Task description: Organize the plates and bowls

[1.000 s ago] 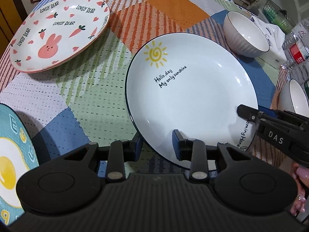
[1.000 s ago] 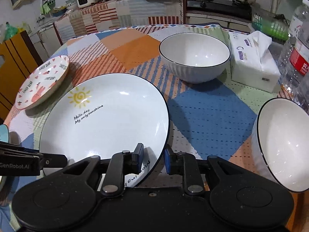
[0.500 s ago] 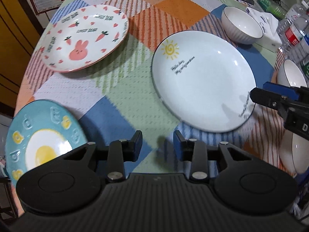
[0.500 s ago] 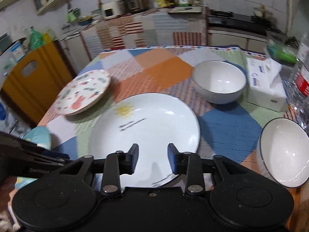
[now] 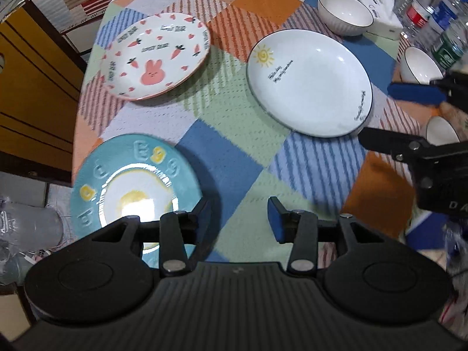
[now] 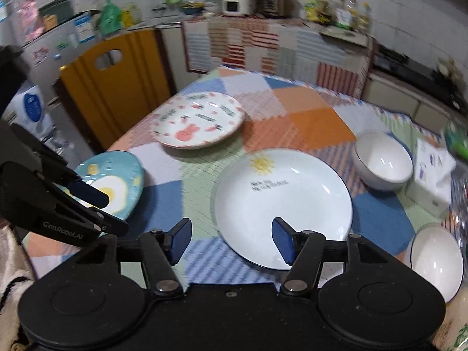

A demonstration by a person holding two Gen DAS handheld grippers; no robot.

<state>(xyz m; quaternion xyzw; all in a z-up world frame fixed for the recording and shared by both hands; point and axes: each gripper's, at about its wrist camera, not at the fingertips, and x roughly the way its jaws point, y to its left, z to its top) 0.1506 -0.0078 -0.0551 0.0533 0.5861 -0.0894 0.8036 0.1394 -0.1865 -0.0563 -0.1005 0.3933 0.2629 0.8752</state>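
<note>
A white sun plate [image 5: 310,79] [image 6: 283,204] lies mid-table. A pink bunny plate [image 5: 155,55] [image 6: 199,120] lies at the far left. A teal egg plate [image 5: 134,187] [image 6: 111,184] sits at the near left edge. A white bowl [image 5: 345,16] [image 6: 383,161] stands behind the sun plate, and more white bowls [image 5: 421,67] [image 6: 437,260] stand at the right. My left gripper [image 5: 239,218] is open and empty above the cloth, right of the egg plate. My right gripper [image 6: 231,239] is open and empty above the sun plate's near edge; it also shows in the left wrist view [image 5: 389,114].
A tissue box [image 5: 377,8] [image 6: 433,175] and water bottles [image 5: 433,14] stand at the far right. A yellow chair [image 6: 117,87] stands beyond the table's left side. Clear plastic bottles [image 5: 26,234] lie off the left edge. The checked tablecloth [image 5: 234,134] covers the table.
Both grippers have pulled back and up from the sun plate, which stays on the table. Both sets of jaws have opened wider.
</note>
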